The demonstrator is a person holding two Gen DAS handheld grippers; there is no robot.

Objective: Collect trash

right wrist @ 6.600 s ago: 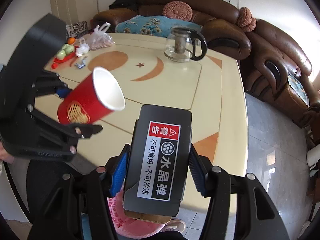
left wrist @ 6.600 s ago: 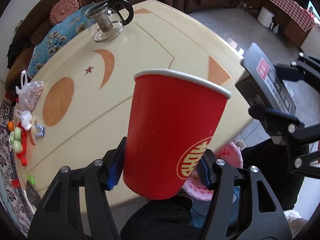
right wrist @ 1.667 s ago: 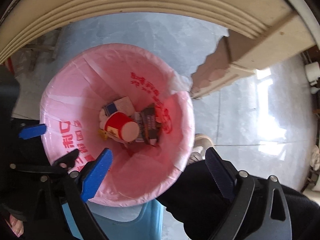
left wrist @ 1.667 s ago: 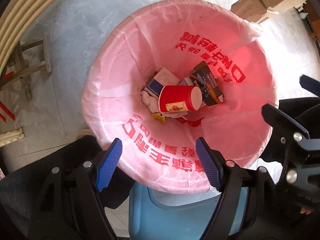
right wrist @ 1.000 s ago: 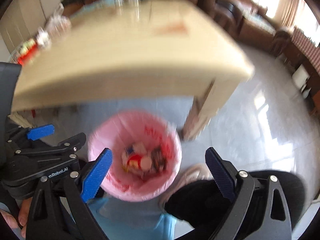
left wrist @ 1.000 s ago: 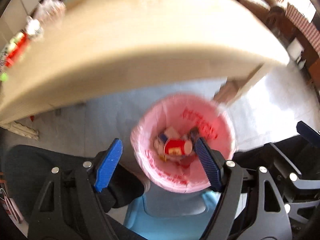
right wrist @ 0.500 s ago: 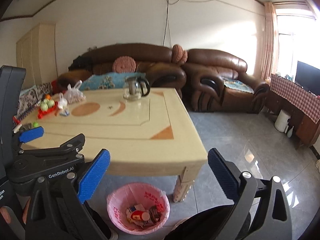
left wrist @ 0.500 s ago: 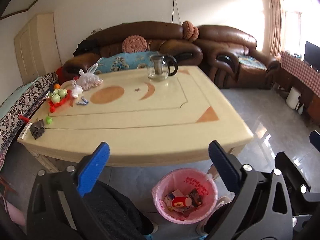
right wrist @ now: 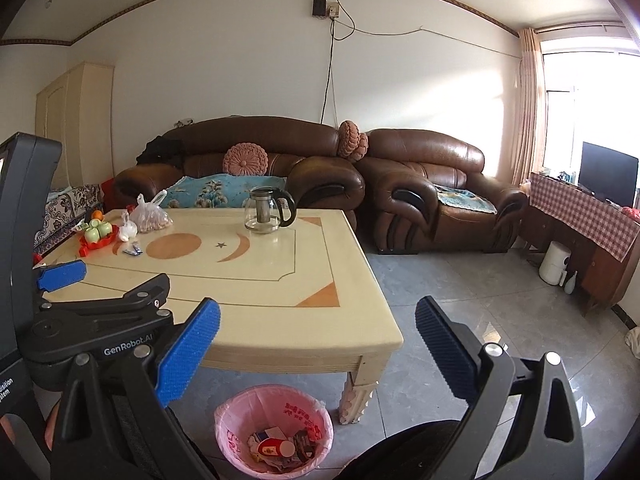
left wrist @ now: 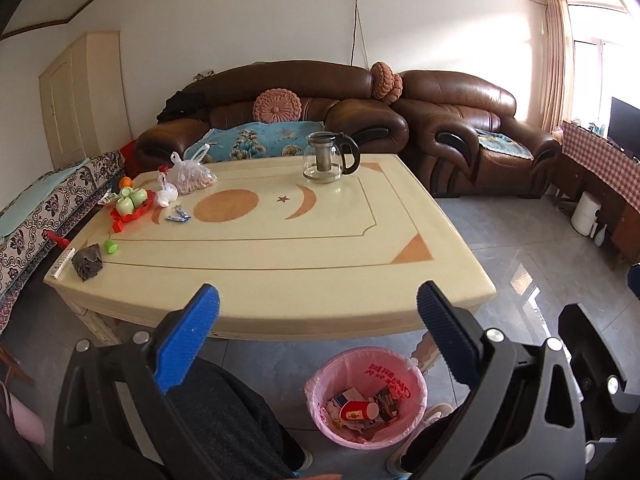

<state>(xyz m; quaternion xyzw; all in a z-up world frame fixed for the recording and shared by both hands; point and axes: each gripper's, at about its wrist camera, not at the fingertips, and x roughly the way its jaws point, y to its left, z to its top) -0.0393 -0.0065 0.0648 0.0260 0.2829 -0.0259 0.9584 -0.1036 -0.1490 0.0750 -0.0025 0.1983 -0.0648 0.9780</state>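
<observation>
A pink-lined trash bin stands on the floor in front of the cream table. In it lie a red paper cup, a dark box and other scraps; the bin also shows in the right wrist view, with the cup. My left gripper is open and empty, raised above the bin. My right gripper is open and empty too, held high beside the left one.
On the table stand a glass teapot, a bag of nuts, a red tray of green cups, small wrappers, a dark crumpled piece and a green cap. Brown sofas stand behind.
Both grippers dropped the cup and the box into the bin, opened, then lifted up and back. The view has swung from the bin up to the whole table.
</observation>
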